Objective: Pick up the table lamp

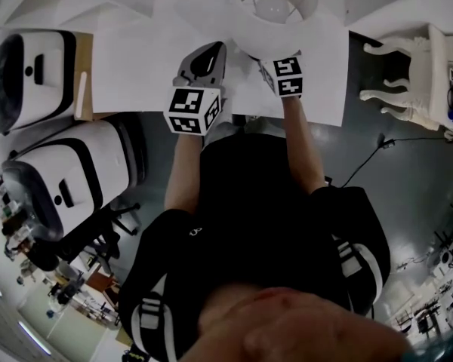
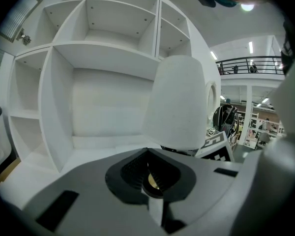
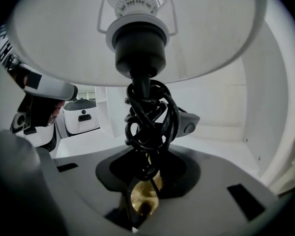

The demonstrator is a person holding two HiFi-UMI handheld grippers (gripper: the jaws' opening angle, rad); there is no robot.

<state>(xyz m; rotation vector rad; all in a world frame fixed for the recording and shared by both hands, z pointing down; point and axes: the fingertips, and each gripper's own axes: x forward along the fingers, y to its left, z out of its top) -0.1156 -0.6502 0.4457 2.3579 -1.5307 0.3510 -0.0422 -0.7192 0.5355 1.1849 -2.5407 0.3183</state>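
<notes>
The table lamp has a white shade and stands at the back of the white table. From below, in the right gripper view, I see the shade's underside, a black socket and a black cord wound round the stem. My right gripper is shut on the brass stem under the cord; its marker cube sits just below the shade. My left gripper is to the left of the lamp, apart from it, jaws together with nothing in them. It sees the shade to its right.
A white shelving unit with bare compartments stands right behind the lamp. White and black machines crowd the left side. An ornate white piece of furniture stands at the right, and a black cable lies on the floor.
</notes>
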